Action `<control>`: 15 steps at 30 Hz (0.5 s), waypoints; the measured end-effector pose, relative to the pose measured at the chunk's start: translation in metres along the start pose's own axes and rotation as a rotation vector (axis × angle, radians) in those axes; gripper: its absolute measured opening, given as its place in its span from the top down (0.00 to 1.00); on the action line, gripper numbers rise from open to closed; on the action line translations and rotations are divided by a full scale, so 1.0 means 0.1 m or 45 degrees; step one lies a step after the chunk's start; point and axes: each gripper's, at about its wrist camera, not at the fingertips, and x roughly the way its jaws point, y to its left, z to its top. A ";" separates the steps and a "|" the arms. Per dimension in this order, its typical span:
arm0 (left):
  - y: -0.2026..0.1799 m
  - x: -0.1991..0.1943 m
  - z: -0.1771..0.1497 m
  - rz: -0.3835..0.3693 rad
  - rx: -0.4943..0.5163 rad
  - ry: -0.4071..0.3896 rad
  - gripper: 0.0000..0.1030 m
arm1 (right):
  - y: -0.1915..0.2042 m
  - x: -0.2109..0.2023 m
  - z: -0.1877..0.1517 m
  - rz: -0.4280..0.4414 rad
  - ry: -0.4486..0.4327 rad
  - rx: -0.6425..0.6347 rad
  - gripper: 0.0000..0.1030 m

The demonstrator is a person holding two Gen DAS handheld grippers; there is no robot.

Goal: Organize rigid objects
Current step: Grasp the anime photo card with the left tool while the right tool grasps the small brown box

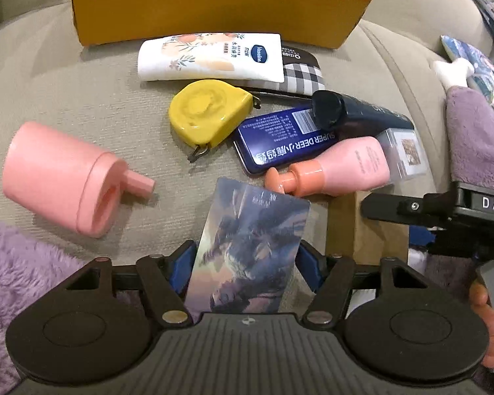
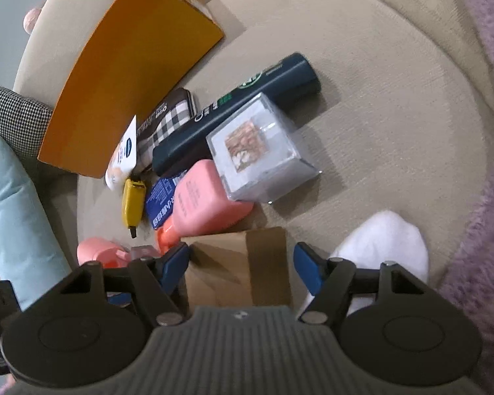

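In the left wrist view my left gripper [image 1: 247, 260] is shut on a picture card [image 1: 247, 247], held upright between the blue pads. Ahead on the beige cushion lie a pink jar [image 1: 62, 177], a yellow tape measure [image 1: 210, 113], a Vaseline tube [image 1: 214, 56], a blue tin [image 1: 280, 138], a dark bottle [image 1: 355, 112] and a pink pump bottle [image 1: 339, 168]. In the right wrist view my right gripper [image 2: 242, 263] has its blue pads around a brown cardboard box [image 2: 237, 270]. A clear cube [image 2: 260, 151] lies beyond it.
An orange box [image 1: 220, 0] stands at the back, also in the right wrist view [image 2: 128, 75]. A checked pouch [image 2: 168, 115] lies by it. A white sock foot [image 2: 385, 243], purple fleece [image 1: 19, 263] and a light blue cushion [image 2: 13, 217] border the cushion.
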 end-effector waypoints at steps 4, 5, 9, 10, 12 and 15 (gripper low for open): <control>0.02 -0.09 -0.01 -0.021 0.024 -0.009 0.24 | 0.11 0.05 -0.04 -0.032 0.000 -0.098 0.25; 0.05 -0.15 -0.01 -0.045 0.021 -0.022 0.20 | 0.13 0.06 -0.04 -0.036 0.000 -0.112 0.25; 0.10 -0.21 0.06 -0.014 0.052 -0.038 0.19 | 0.15 0.06 -0.06 -0.042 0.006 -0.148 0.26; 0.13 -0.20 0.07 0.009 0.064 -0.031 0.19 | 0.15 0.05 -0.07 -0.015 0.006 -0.146 0.33; 0.19 -0.17 0.11 -0.010 0.048 -0.007 0.23 | 0.17 0.03 -0.11 -0.013 0.003 -0.171 0.36; 0.23 -0.10 0.14 -0.065 0.013 0.027 0.25 | 0.26 0.00 -0.17 -0.022 -0.013 -0.249 0.40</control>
